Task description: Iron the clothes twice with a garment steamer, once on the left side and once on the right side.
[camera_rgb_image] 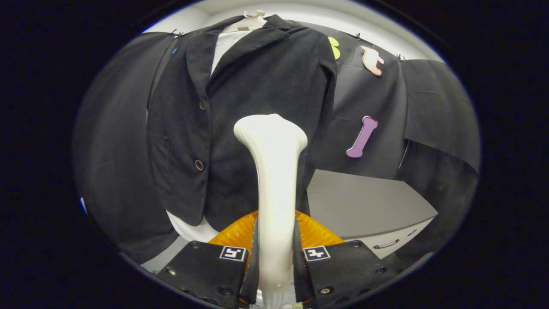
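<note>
Gripper view, my claw [274,257]: closed on the steamer [274,180], one finger pressing each side of its pale neck.
Steamer: smooth, rigid shaft rising from between my fingers to a flared head; I judge it light but slick, best held low on the neck as now.
Orange part [313,234]: ribbed, just behind the neck, purpose unclear.
Jacket [240,128]: dark, soft, hanging just beyond the head over a white shirt [225,45]; limp cloth, will give under pressure.
Hanger [252,19]: pale, at the collar.
Desk [364,206]: grey, beside the jacket.
</note>
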Tool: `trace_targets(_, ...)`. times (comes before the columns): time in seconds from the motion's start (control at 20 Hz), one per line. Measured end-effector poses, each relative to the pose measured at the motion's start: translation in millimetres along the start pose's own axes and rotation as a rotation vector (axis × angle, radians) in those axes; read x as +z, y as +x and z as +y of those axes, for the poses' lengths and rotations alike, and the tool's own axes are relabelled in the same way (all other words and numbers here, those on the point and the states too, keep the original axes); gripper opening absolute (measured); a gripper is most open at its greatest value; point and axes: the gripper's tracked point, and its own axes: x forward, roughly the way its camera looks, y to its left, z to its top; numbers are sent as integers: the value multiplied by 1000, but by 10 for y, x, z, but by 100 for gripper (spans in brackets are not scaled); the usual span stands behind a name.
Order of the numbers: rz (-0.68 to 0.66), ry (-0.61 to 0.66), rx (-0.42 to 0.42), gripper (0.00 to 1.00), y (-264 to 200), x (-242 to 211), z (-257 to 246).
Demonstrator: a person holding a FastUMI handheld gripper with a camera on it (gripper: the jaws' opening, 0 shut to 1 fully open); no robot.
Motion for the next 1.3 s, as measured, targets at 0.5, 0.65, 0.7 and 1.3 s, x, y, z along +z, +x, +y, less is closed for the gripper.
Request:
trace_targets(0.5, 70, -27, -2, 36, 151, -442, 87)
trace_targets(0.65, 89, -32, 6, 36, 205, -571, 125)
trace_targets(0.7, 95, -33, 11, 36, 223, -607, 146)
trace_targets(1.3, 193, -53, 50, 36, 398, -1233, 314)
